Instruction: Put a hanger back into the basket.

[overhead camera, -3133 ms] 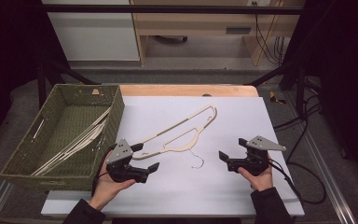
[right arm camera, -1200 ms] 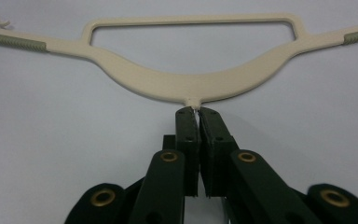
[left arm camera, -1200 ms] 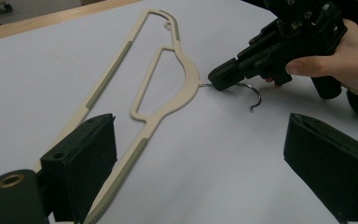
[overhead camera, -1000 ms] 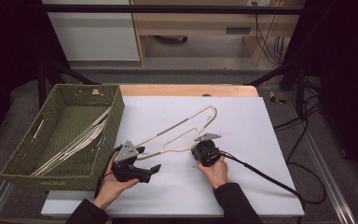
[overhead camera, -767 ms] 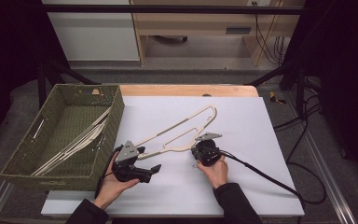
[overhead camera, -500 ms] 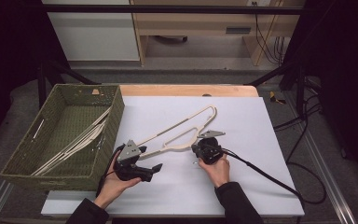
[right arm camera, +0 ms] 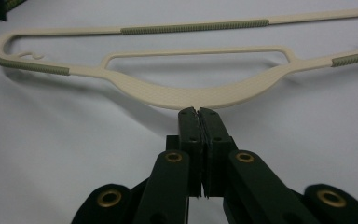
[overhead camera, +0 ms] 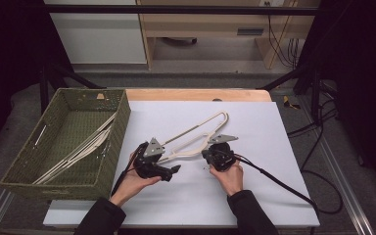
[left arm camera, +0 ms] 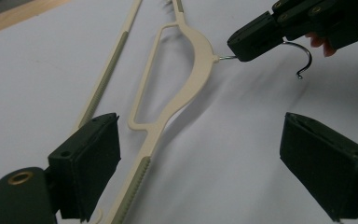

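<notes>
Room: dark surroundings, with pale wooden furniture and trailing cables beyond the far edge of the work area.

Surface [overhead camera: 254, 196]: white sheet over a wooden top, lit from above; the largest item listed.

Basket [overhead camera: 115, 142]: green woven, rectangular, standing at the left edge of the surface. Holds several cream hangers [overhead camera: 78, 152] lying slantwise along its floor.

Hanger [overhead camera: 196, 137]: cream plastic with grey-green ribbed grip strips, near the middle of the surface, just right of the basket. Its long bar runs diagonally toward the far right; the curved shoulder piece faces the person. Metal hook [left arm camera: 303, 58] juts from the centre of the shoulder. A shadow shows beneath the shoulder in both gripper views; whether the hanger is lifted clear of the surface cannot be told.

Right tongs [overhead camera: 208, 157]: black, held in the person's right hand [overhead camera: 230, 176], cable trailing off to the right. Jaws pressed fully together, pinching the stem of the metal hook right at the hanger's shoulder. The left gripper view shows the hook's curl poking out past the jaws.

Left tongs [overhead camera: 174, 170]: black, held in the person's left hand [overhead camera: 132, 183], just beside the hanger's near arm. Jaws spread wide with nothing gripped; the hanger's arm passes in front of the gap between them, by the left jaw.
</notes>
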`<state>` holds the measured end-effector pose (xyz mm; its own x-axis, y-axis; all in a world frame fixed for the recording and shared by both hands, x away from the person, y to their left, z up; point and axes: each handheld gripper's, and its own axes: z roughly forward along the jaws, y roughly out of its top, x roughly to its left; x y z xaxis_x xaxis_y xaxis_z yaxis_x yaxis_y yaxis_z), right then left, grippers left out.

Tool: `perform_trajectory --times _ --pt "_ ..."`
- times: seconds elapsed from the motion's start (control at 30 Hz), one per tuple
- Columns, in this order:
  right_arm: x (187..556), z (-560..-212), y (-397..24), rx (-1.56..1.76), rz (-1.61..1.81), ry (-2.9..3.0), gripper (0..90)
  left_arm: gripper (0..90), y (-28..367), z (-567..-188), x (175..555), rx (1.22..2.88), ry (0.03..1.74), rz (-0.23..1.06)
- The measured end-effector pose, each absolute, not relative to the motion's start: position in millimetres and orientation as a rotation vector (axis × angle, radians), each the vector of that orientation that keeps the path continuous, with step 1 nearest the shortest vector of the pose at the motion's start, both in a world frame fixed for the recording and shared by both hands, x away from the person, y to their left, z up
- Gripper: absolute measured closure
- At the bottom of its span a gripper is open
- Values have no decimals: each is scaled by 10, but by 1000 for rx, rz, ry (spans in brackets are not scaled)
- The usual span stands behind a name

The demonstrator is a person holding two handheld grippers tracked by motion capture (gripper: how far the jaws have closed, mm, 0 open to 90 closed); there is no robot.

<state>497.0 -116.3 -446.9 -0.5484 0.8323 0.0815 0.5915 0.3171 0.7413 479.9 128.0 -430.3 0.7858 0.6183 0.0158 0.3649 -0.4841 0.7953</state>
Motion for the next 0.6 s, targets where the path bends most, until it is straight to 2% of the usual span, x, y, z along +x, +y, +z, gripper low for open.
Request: perform_trajectory --times 0.3,0.6 --pt "4949 -4402 -1170 1262 1089 2266 893 123 1063 -4359 4977 2208 719 379" --pt "4923 -4346 -1165 1244 1090 2271 893 168 832 -4380 5087 2305 663 455"
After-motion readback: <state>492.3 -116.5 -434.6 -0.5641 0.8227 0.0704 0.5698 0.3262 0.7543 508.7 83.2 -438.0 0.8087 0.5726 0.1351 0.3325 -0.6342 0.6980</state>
